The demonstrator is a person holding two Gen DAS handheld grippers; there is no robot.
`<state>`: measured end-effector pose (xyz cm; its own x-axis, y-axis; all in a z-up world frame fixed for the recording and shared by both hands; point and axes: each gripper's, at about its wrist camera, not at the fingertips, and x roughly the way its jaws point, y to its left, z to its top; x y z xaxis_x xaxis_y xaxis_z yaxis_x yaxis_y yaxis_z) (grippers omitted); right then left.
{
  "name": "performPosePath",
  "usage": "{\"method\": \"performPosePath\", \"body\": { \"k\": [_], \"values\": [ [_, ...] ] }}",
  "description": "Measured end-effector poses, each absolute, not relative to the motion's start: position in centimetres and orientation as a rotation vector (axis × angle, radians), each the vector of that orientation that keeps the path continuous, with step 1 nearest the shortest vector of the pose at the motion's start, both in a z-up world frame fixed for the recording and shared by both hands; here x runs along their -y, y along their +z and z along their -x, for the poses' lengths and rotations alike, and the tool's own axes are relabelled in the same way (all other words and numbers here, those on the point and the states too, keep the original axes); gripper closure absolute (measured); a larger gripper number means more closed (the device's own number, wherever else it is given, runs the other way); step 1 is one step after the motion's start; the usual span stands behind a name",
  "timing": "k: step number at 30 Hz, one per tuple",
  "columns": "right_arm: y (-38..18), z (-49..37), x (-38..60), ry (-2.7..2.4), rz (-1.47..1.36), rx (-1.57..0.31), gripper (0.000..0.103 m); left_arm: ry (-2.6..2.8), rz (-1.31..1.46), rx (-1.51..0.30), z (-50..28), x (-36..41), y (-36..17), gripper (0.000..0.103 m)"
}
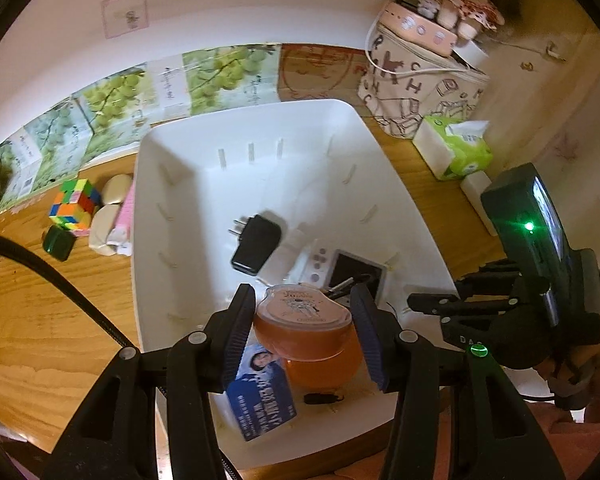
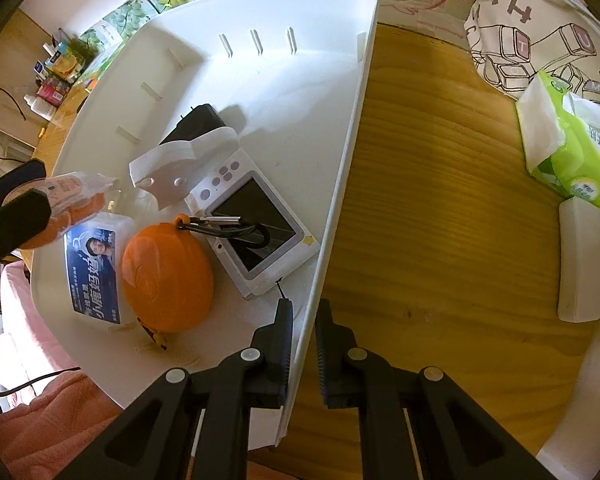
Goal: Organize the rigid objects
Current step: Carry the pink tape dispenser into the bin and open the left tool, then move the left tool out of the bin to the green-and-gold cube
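My left gripper (image 1: 302,334) is shut on an orange translucent container (image 1: 304,320) with a printed lid, held over the near end of the white bin (image 1: 172,160). In the right wrist view the container (image 2: 72,196) shows at far left between the left fingers. My right gripper (image 2: 304,344) is shut on the bin's right wall (image 2: 340,200). Inside the bin lie a black charger (image 1: 256,244), a white camera-like device (image 2: 252,220), an orange round pouch (image 2: 168,272) with a carabiner, a blue-labelled box (image 2: 96,268) and a white holder (image 2: 184,164).
On the wooden table left of the bin are a Rubik's cube (image 1: 74,206), a green cube (image 1: 58,242), pale stones (image 1: 114,190) and a pink item. A tissue pack (image 2: 568,152), a white case (image 2: 580,264) and a printed bag (image 1: 416,80) stand to the right.
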<state>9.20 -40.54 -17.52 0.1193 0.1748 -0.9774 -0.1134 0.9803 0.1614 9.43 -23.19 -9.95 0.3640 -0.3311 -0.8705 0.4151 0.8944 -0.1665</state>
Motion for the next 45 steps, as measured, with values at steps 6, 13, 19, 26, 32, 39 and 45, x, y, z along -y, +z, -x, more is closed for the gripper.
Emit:
{"method": "performPosePath", "body": {
  "k": [6, 13, 19, 26, 32, 39, 45],
  "values": [
    [-17.6, -9.2, 40.5, 0.206, -0.052, -1.437, 0.092, -0.492, -0.103, -1.103, -9.4, 23.6, -10.2, 0.05],
    [-17.6, -9.2, 40.6, 0.193, -0.059, -1.438, 0.092, -0.468, -0.088, -1.082, -9.7, 22.7, -10.0, 0.034],
    [-17.6, -9.1, 40.7, 0.177, -0.075, -1.44, 0.093, -0.441, -0.067, -1.052, -10.3, 21.3, -9.6, 0.024],
    [-17.6, -9.0, 40.9, 0.15, -0.095, -1.445, 0.094, -0.404, -0.056, -1.06, -11.4, 18.8, -10.0, 0.024],
    [-17.8, -8.9, 40.8, 0.099, -0.127, -1.452, 0.094, -0.377, -0.047, -1.066, -12.5, 15.8, -10.3, 0.024],
    [-17.9, -9.0, 40.8, 0.023, -0.158, -1.459, 0.094, -0.335, -0.042, -1.093, -14.5, 11.4, -10.9, 0.024],
    [-18.0, -9.1, 41.1, -0.062, -0.212, -1.455, 0.096, -0.306, -0.045, -1.112, -16.6, 7.5, -11.3, 0.024]
  ]
}}
